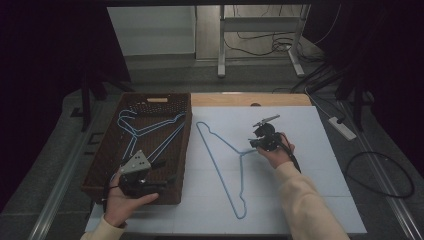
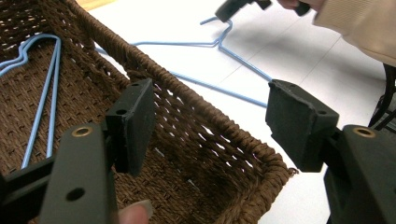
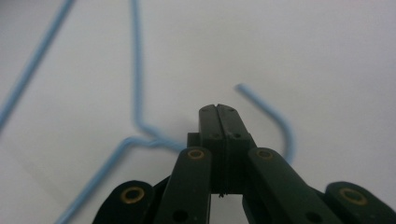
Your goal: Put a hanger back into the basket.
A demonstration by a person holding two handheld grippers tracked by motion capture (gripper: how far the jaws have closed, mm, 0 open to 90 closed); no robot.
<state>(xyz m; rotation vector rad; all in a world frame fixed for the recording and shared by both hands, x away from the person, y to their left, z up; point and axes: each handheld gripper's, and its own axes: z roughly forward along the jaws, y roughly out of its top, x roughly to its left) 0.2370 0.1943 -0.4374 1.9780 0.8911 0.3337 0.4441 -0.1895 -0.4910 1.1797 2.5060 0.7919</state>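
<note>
Right claw (image 3: 217, 112): jaws pressed fully together on the neck of the light-blue wire hanger (image 1: 239, 172), lying at table centre. Left claw (image 2: 210, 123): jaws wide apart, holding nothing, straddling the brown wicker basket's (image 2: 196, 116) rim at nine o'clock.

Hanger (image 1: 225, 165) on table (image 1: 320, 200), right of basket (image 1: 100, 165).

From my feed, dark curtains (image 1: 45, 60) flanked a grey floor (image 1: 165, 70). A metal table frame (image 1: 260, 35) stood beyond, cables (image 1: 265, 45) beneath. A power strip (image 1: 342, 127) lay at the right.
</note>
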